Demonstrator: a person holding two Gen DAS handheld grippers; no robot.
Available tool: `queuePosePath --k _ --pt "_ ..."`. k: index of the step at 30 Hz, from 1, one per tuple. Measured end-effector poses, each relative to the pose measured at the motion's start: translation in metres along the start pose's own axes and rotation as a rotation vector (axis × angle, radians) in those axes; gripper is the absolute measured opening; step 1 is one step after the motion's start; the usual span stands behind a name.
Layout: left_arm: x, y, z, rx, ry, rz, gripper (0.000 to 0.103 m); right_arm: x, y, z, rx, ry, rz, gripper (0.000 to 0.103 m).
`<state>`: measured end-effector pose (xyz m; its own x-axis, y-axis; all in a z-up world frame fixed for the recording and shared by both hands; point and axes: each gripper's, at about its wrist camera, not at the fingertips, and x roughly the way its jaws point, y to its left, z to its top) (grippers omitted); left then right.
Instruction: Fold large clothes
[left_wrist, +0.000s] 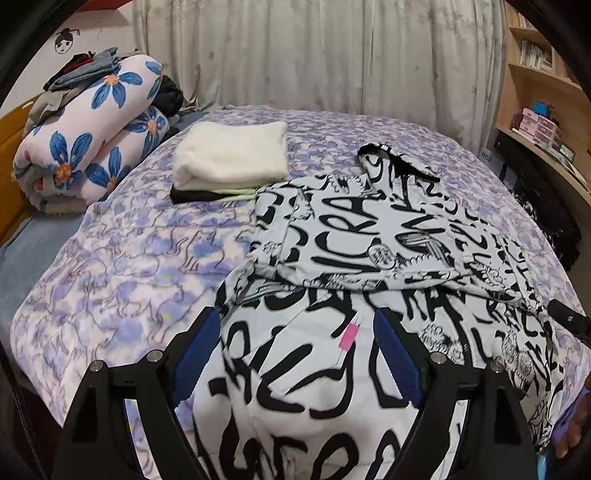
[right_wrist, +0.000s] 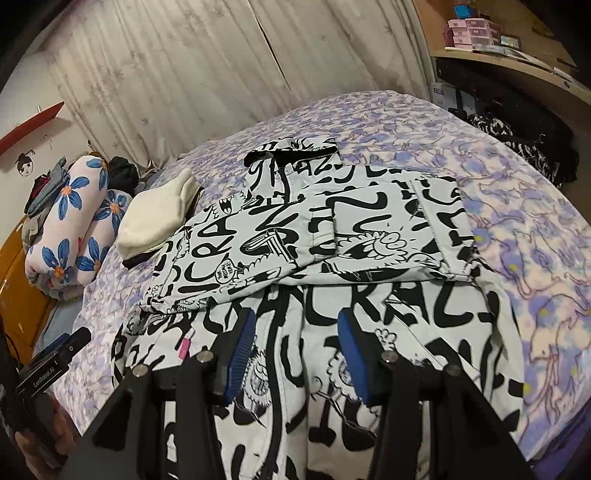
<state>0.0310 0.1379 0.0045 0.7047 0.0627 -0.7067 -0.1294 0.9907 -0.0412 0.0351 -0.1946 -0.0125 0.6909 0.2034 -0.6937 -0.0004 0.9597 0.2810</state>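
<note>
A large white jacket with black graffiti lettering (left_wrist: 369, 251) lies on the bed, its upper part folded over the lower part; it also shows in the right wrist view (right_wrist: 314, 240). A small pink tag (left_wrist: 349, 336) sits on its near part. My left gripper (left_wrist: 297, 332) is open, blue pads either side of the jacket's near left part, just above the cloth. My right gripper (right_wrist: 297, 336) is open over the jacket's near middle. Neither holds cloth. The left gripper's body (right_wrist: 51, 363) shows at the left edge of the right wrist view.
The bed has a purple patterned cover (left_wrist: 129, 258). A folded white garment on a black one (left_wrist: 231, 158) lies beyond the jacket. A rolled flower-print quilt (left_wrist: 92, 136) with clothes on top sits at the far left. Curtains (left_wrist: 314, 55) behind; shelves and desk (left_wrist: 535, 122) at right.
</note>
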Motion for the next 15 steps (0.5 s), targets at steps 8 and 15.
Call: queuePosePath --k 8,15 --pt "0.01 0.02 -0.028 0.016 0.084 0.06 0.084 -0.01 -0.016 -0.021 -0.036 0.032 -0.028 0.05" --pt "0.025 0.053 -0.061 -0.011 0.184 0.062 0.084 -0.013 -0.044 -0.043 -0.046 0.097 -0.094 0.053"
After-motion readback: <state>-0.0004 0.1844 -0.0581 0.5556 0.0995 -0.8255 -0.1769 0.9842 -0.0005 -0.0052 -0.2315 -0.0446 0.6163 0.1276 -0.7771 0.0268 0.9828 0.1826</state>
